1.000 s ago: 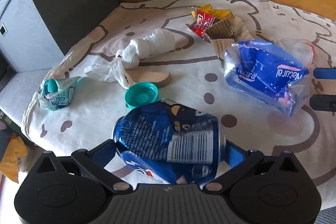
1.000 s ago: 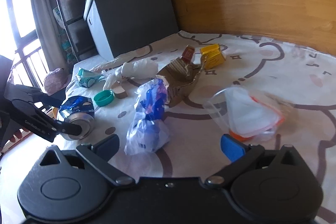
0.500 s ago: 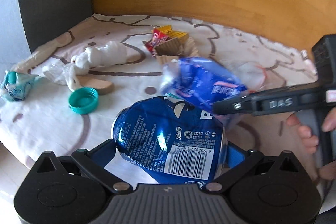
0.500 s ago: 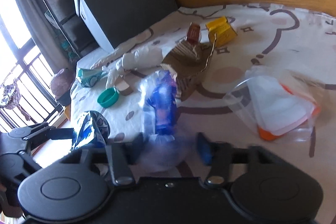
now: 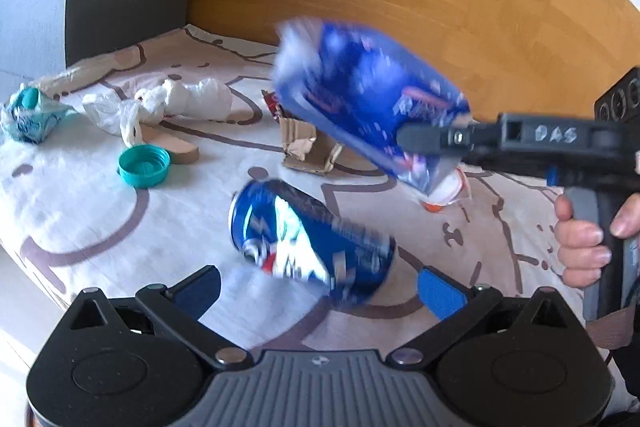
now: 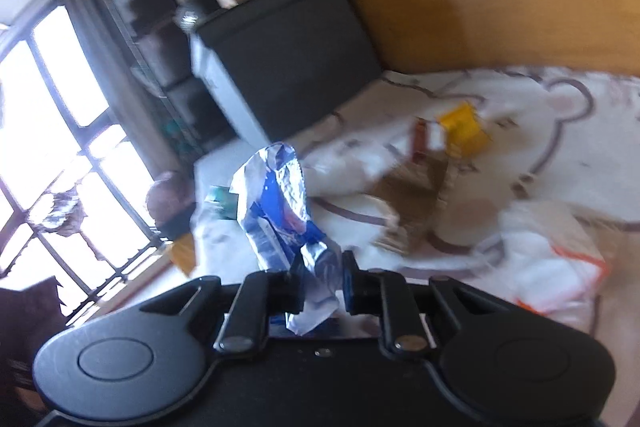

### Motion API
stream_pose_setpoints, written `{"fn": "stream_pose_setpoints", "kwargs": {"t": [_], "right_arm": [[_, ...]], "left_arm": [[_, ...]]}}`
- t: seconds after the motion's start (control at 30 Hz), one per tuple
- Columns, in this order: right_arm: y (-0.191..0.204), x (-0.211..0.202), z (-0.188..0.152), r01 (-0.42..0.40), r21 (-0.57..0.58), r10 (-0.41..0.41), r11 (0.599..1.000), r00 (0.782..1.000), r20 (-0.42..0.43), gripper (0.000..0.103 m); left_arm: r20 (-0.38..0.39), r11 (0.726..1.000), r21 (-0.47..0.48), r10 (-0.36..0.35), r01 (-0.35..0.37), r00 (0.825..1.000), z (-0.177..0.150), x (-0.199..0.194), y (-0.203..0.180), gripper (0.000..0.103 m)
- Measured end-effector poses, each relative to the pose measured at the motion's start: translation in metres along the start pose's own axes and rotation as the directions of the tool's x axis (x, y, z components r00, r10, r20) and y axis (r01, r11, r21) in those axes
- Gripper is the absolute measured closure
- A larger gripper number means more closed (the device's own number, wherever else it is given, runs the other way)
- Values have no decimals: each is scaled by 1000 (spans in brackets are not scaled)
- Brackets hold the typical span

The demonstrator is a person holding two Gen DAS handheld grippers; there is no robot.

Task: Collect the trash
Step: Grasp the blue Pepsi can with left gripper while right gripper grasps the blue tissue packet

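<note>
A crushed blue soda can (image 5: 308, 235), blurred and tilted, lies between and just ahead of my left gripper (image 5: 319, 278). The jaws stand wide, and white cloth shows on both sides between the pads and the can. My right gripper (image 6: 322, 285) is closing, with its pads pinching the lower end of a crumpled blue plastic wrapper (image 6: 276, 211). In the left wrist view the same wrapper (image 5: 360, 95) hangs above the table from the right gripper (image 5: 408, 139), which a hand (image 5: 584, 239) holds.
On the bear-print cloth (image 5: 80, 211) lie a teal cap (image 5: 144, 165), a white plastic bag (image 5: 180, 103), a teal wrapper (image 5: 28, 115), torn cardboard (image 5: 308, 151), a clear bag with orange trim (image 6: 552, 263) and a yellow box (image 6: 464, 131). A dark storage box (image 6: 288, 55) stands behind.
My right gripper shut on the blue wrapper and lifted it off the cloth. The can, earlier gripped across its width by the left pads, has turned and come away from them.
</note>
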State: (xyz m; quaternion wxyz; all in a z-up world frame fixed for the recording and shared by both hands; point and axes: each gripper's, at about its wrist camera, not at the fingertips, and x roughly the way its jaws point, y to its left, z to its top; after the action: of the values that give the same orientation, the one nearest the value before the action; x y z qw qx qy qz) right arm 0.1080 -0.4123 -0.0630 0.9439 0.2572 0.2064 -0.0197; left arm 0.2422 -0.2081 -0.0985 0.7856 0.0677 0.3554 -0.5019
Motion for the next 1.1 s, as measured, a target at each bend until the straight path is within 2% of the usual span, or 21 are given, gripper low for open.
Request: {"fn": "stream_pose_setpoints", "kwargs": {"t": [0.1, 0.17, 0.23, 0.3, 0.43, 0.6, 0.63, 0.83, 0.87, 0.93, 1.07, 1.1], "right_arm": [[15, 2, -1, -35, -33, 35, 999, 999, -20, 85], [17, 7, -5, -30, -44, 28, 999, 999, -44, 85], [14, 12, -9, -13, -36, 11, 999, 998, -66, 86], [7, 16, -13, 12, -20, -13, 1000, 997, -82, 86], [-12, 18, -20, 59, 24, -56, 998, 993, -99, 86], [-16, 20, -24, 72, 20, -70, 997, 992, -108, 86], [-16, 21, -25, 73, 17, -71, 997, 991, -110, 87], [-15, 26, -33, 82, 12, -80, 997, 989, -127, 88], [-14, 26, -34, 84, 11, -82, 996, 988, -129, 88], [-14, 26, -36, 93, 11, -91, 996, 987, -129, 88], [-16, 23, -37, 108, 18, -104, 994, 986, -130, 88], [-17, 22, -38, 115, 19, -112, 993, 985, -129, 88]], "left_arm": [[-3, 999, -26, -20, 20, 1000, -6, 3, 0, 0], [3, 997, -63, -40, 40, 999, -9, 8, 0, 0], [28, 989, -128, -73, 76, 997, -13, 9, 2, 0], [67, 964, -238, -105, 118, 992, -16, 11, 9, 0], [158, 864, -463, -142, 200, 977, -25, 12, 25, 0], [202, 687, -689, -124, 231, 971, -34, 17, 39, 4], [202, 655, -720, -118, 229, 972, -35, 18, 39, 8], [212, 523, -830, -28, 195, 977, -31, 26, 39, 22], [212, 503, -844, -9, 188, 977, -29, 27, 38, 24], [207, 485, -858, 29, 167, 978, -29, 30, 36, 31], [179, 466, -877, 84, 120, 980, -35, 31, 38, 53], [175, 466, -877, 88, 115, 981, -38, 31, 39, 54]]}}
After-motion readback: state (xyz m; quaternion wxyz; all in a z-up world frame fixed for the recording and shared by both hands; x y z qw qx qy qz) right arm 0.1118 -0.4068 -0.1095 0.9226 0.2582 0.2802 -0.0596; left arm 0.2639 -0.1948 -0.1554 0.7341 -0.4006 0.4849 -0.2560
